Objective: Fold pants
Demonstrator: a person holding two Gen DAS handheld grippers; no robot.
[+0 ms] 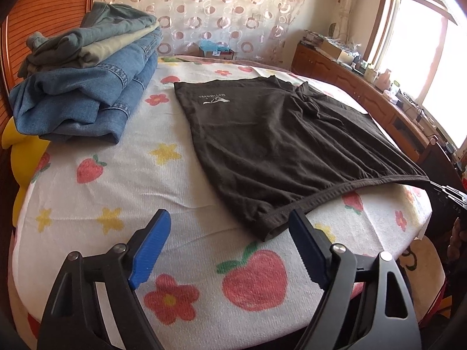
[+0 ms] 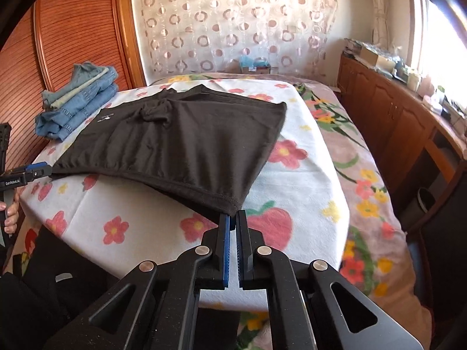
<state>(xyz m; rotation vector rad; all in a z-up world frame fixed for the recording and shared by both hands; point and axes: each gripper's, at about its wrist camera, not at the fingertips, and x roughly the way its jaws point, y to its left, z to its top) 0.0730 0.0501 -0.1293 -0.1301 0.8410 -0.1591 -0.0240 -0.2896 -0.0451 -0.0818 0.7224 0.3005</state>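
Dark brown pants [image 1: 277, 134] [image 2: 189, 140] lie flat on the fruit-print towel [image 1: 116, 189], waistband toward me. My left gripper [image 1: 229, 218] is open, its blue pads wide apart. The near left waistband corner [image 1: 270, 232] lies between them, close to the right-hand pad. In the right wrist view the left gripper [image 2: 48, 170] shows at the left edge, at that same corner. My right gripper [image 2: 232, 215] is shut on the right waistband corner [image 2: 233, 202], which is lifted slightly off the towel. The right gripper [image 1: 446, 192] also shows at the right edge of the left wrist view.
A stack of folded jeans [image 1: 87, 73] [image 2: 78, 102] sits at the far left of the bed, with a yellow plush toy [image 1: 20, 151] beside it. A wooden cabinet [image 2: 394, 116] with clutter runs along the right under the window. A slatted wooden panel [image 2: 73, 29] stands behind the bed.
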